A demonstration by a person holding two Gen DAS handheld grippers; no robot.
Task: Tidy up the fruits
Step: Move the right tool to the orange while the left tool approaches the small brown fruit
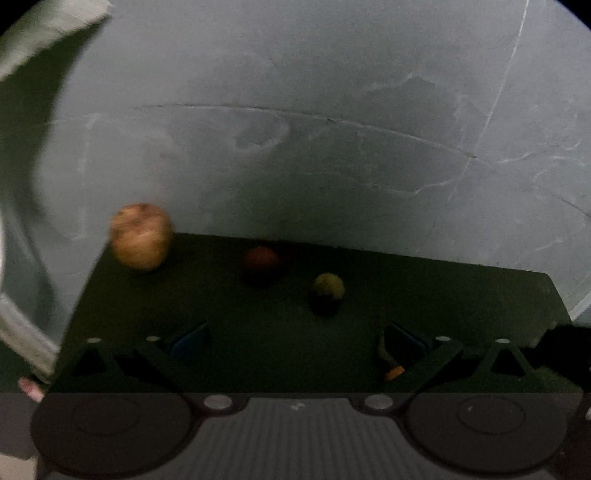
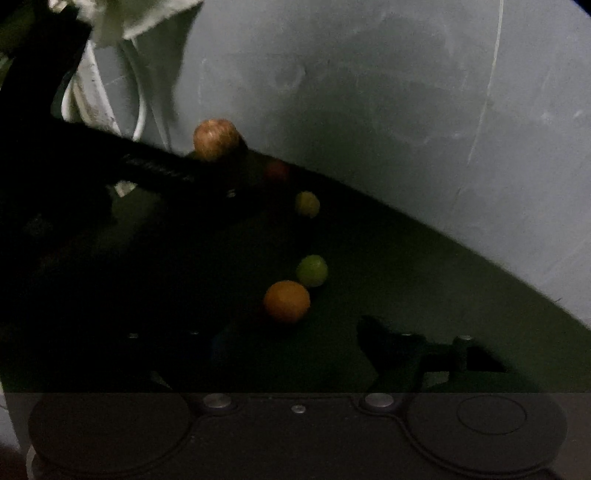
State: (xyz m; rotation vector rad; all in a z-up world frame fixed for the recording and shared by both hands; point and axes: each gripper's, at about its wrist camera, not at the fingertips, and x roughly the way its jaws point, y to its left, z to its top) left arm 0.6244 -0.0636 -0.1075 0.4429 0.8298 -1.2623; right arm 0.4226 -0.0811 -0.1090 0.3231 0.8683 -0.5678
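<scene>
Fruits lie on a dark green mat [image 1: 443,295]. In the left wrist view a tan apple [image 1: 141,235] sits at the far left corner, a small red fruit [image 1: 260,260] near the far edge, a yellow-green fruit [image 1: 328,287] closer. My left gripper [image 1: 295,341] is open and empty, short of them. In the right wrist view the apple [image 2: 215,139], red fruit [image 2: 277,170], yellow-green fruit [image 2: 307,204], a green lime [image 2: 312,270] and an orange [image 2: 287,301] form a line. My right gripper [image 2: 291,347] is open and empty, just short of the orange. The left gripper's dark body [image 2: 110,177] crosses the left side.
A grey cracked floor [image 1: 332,129] lies beyond the mat's far edge. White cloth [image 2: 122,18] and white cables [image 2: 92,96] sit at the upper left in the right wrist view. The scene is dim.
</scene>
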